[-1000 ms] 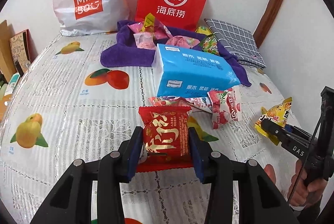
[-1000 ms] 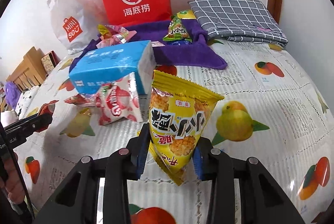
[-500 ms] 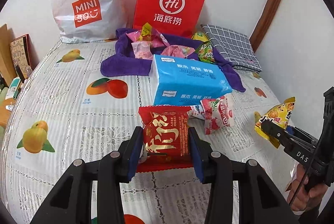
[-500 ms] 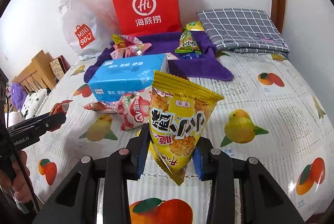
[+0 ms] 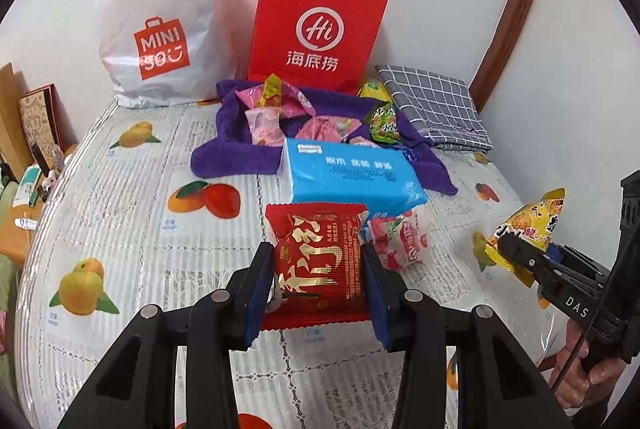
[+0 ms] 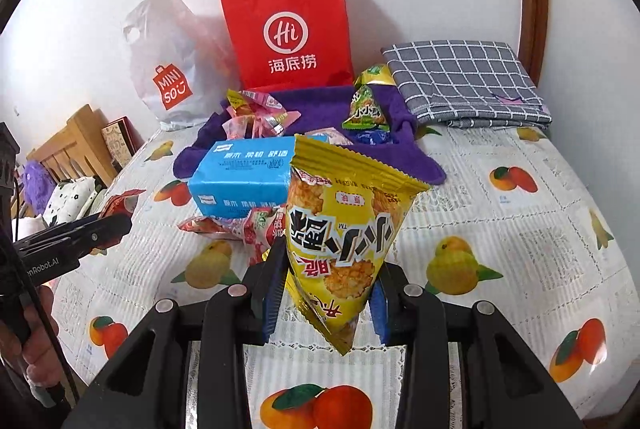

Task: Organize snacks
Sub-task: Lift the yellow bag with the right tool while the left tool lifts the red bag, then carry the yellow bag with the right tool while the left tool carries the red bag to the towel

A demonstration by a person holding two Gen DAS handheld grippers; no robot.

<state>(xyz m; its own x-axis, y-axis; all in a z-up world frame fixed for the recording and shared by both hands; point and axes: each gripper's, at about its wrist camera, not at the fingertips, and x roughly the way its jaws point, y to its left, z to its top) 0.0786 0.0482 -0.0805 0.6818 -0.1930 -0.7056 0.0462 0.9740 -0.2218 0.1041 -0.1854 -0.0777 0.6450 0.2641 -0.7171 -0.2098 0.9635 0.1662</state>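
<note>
hovering higher above the tablecloth (image 5: 120,237) than before, left tongs (image 5: 318,283) pinching red packet (image 5: 318,261), right tongs (image 6: 326,295) pinching yellow packet (image 6: 340,229)

Counter (image 5: 120,237) was covered by a white lace-patterned cloth printed with oranges, mangoes and pears. Lying directly on it: purple towel (image 5: 236,157) toward the back, bunched, with small snack packets on top. Blue tissue pack (image 5: 352,173) sat just in front of the towel, touching its near edge. Red-and-white snack packets (image 6: 240,225) lay against the tissue pack's front. Folded grey checked cloth (image 6: 468,81) was at the back right corner, beside the towel. Red paper bag (image 5: 320,29) and white plastic bag (image 5: 160,21) stood at the back against the wall.
</note>
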